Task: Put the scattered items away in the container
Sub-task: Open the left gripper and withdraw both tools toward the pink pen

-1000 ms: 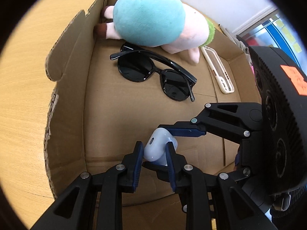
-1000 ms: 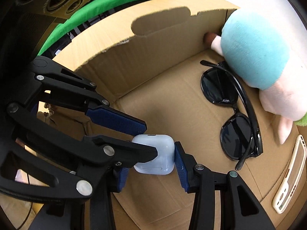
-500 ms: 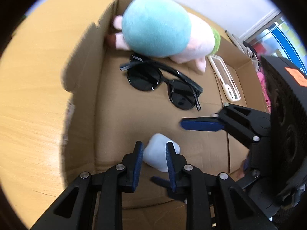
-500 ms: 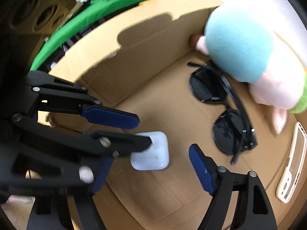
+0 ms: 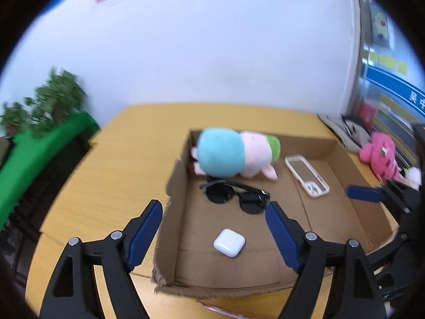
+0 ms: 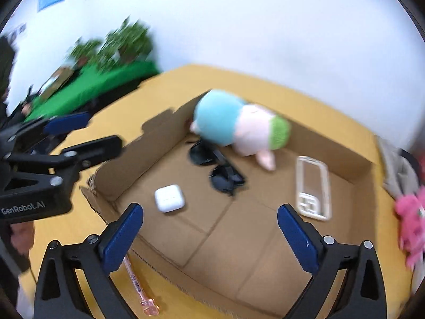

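Both grippers empty, jaws just opened wide: left gripper (image 5: 213, 220), right gripper (image 6: 209, 222). Pink pen (image 6: 138, 287) lies lower left, outside the cardboard box (image 6: 332, 143); likely next pick. Earbud case (image 5: 229, 242), then sunglasses (image 5: 236, 195), then plush toy (image 5: 233, 156) in box.

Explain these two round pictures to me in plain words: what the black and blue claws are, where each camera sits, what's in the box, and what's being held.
There is no robot here. A person carries a two-finger gripper in each hand, and each has a fisheye camera looking out along its fingers, which is why the pictures are round.

One picture is from the left gripper, the other from the right gripper. Both jaws have just been opening and hold nothing.

Below them a cardboard box sits on a wooden table. In it lie a white earbud case, black sunglasses, a plush toy and a clear phone case. A pink pen and a pink plush lie outside the box.
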`<state>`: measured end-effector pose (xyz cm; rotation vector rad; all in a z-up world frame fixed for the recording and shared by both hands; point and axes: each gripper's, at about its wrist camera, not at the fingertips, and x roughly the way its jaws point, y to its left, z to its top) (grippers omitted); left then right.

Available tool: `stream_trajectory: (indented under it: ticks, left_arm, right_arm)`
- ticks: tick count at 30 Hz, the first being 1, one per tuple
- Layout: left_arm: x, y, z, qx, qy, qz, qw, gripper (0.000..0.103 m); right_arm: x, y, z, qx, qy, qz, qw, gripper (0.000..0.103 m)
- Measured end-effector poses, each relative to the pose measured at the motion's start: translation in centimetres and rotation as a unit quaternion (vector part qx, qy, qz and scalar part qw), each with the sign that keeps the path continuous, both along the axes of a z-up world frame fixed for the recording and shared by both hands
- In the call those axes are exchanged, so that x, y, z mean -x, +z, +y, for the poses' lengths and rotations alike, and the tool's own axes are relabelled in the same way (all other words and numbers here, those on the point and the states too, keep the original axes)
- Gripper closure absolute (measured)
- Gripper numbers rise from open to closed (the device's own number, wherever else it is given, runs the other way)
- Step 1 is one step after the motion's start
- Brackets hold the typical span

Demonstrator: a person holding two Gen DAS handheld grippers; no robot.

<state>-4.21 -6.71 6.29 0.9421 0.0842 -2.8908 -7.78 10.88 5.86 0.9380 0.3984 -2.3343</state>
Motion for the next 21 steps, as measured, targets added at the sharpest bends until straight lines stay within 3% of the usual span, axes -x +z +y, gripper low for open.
stream_trajectory:
  ticks: [7, 13, 21]
  left_arm:
    - [-2.4, 1.1, 2.4, 0.015, 0.005, 0.017, 0.9997, 0.023]
    - [-3.5, 0.7, 4.2, 0.007, -0.003, 0.008, 0.9999, 0.023]
    - [-4.2, 0.1, 4.6, -0.017, -0.02, -0.006, 0.9996, 0.023]
  right_arm:
    - [-2.7, 1.5, 3.5, 0.013, -0.082, 0.04, 0.996, 0.0]
    - [-4.4, 2.1, 5.4, 0.027, -0.09, 0.02, 0.995, 0.0]
    - [-5.9, 2.3, 5.6, 0.028, -0.084, 0.032, 0.996, 0.0]
